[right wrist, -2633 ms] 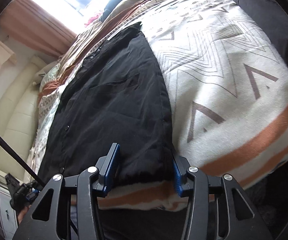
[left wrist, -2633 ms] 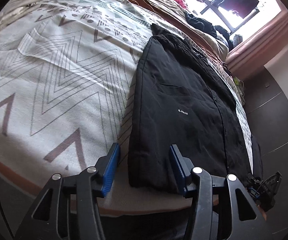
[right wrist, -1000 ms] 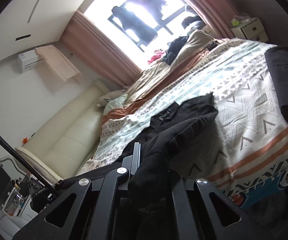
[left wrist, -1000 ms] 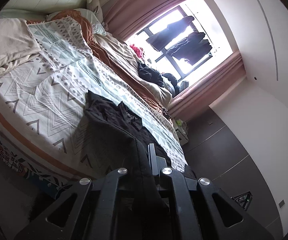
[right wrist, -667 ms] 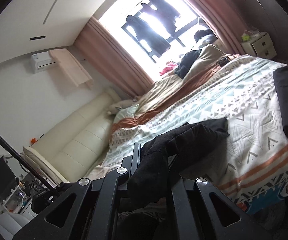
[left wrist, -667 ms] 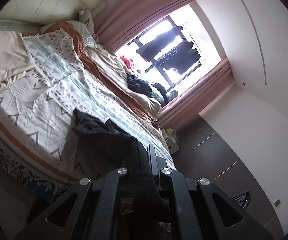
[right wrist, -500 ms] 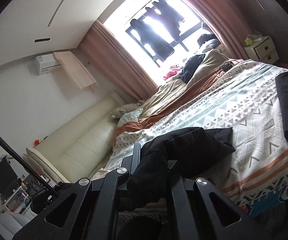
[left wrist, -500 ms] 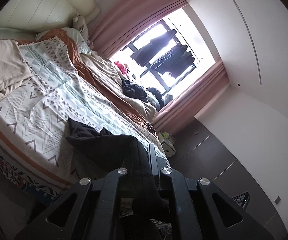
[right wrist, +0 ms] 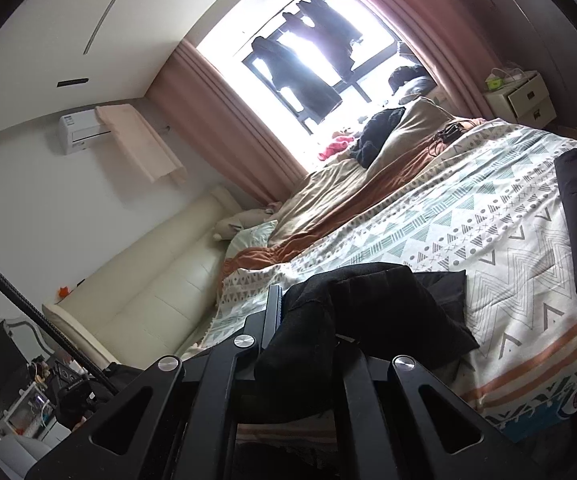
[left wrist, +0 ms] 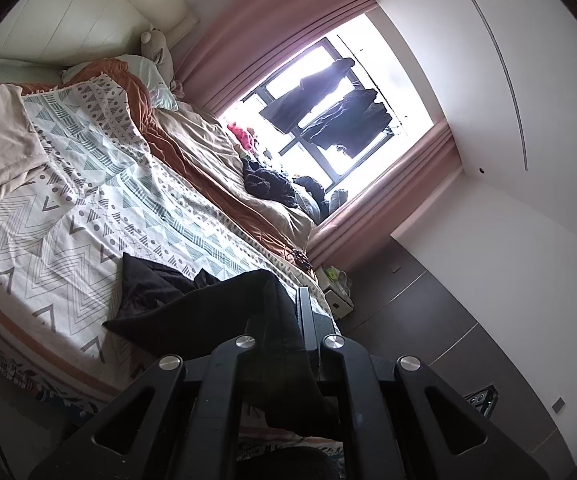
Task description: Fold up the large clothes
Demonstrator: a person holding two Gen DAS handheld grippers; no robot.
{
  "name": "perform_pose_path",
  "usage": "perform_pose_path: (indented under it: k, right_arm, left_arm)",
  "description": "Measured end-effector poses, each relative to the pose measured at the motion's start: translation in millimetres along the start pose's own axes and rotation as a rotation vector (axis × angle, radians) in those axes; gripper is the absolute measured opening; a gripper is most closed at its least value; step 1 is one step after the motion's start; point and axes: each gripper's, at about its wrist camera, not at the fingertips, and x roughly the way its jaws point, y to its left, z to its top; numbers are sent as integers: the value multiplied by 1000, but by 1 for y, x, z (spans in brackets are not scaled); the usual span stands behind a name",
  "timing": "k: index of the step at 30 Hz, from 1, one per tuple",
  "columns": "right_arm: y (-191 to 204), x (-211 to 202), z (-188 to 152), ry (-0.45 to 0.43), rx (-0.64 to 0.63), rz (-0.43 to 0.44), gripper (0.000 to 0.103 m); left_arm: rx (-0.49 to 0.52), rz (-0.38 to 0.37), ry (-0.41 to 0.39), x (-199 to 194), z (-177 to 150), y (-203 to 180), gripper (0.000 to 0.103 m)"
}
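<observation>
Hem of a black jacket (left wrist: 192, 304) lifted over a patterned bedspread (left wrist: 88, 208), mid-fold.

Left gripper (left wrist: 284, 320) and right gripper (right wrist: 308, 320) are each clamped tight on a bunched corner of the garment — jaws nearly closed, cloth wedged between them; the far end lies on the bed, the near end hangs raised. Likely risks: thick fabric slipping from one clamp, or uneven travel of the two hands — either would skew the fold and leave the edges misaligned.
</observation>
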Motion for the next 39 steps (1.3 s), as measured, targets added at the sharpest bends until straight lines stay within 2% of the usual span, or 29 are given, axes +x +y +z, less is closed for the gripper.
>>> perform_pose_path:
  k: [10,20,28,39]
  right_arm:
    - [-18,88,48,-4,7,-7,1]
    - [-47,185,72,29,92,-50,1]
    - [-77,259,80,108,162,-122,1]
    - [-113,317,62,185,252,-246,2]
  left_arm:
    - [-4,36,-14,75,40,13,8]
    - [-49,129,64,165,67,57,7]
    - [-101,214,141,228,66,107,8]
    - [-172,326,244,298,43,174,8]
